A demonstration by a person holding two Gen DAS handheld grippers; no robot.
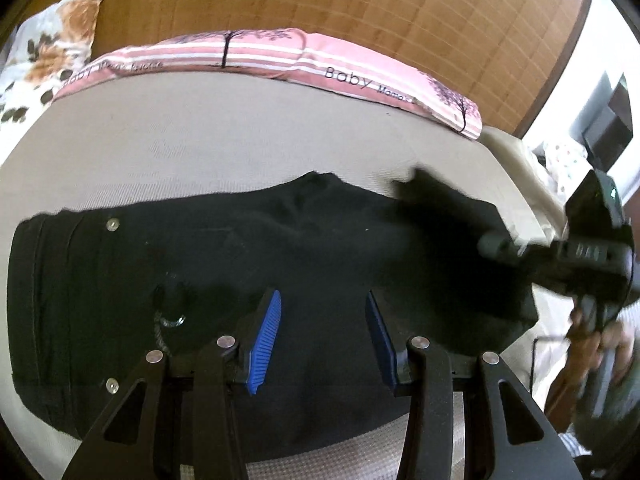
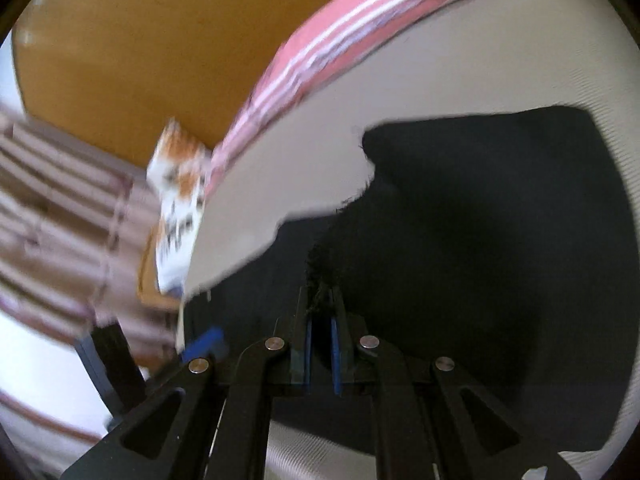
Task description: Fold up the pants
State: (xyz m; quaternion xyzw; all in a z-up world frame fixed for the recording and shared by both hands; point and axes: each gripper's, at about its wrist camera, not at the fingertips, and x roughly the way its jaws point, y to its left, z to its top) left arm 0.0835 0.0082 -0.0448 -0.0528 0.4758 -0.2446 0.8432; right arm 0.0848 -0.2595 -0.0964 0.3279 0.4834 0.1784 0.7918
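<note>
My right hand-held gripper (image 2: pixel 320 300) was clenched on the pants' (image 1: pixel 260 248) edge, the left (image 1: pixel 322 308) released above them — best carried low and square across the bed (image 1: pixel 200 132).

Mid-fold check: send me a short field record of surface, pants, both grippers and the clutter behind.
surface: beige bed mat
pants: black pants spread flat, waistband at left of the left wrist view
left gripper: left gripper open above the pants, nothing between the pads
right gripper: right gripper shut on a black fabric edge, lifting it
behind: pink striped pillow, floral pillow
</note>
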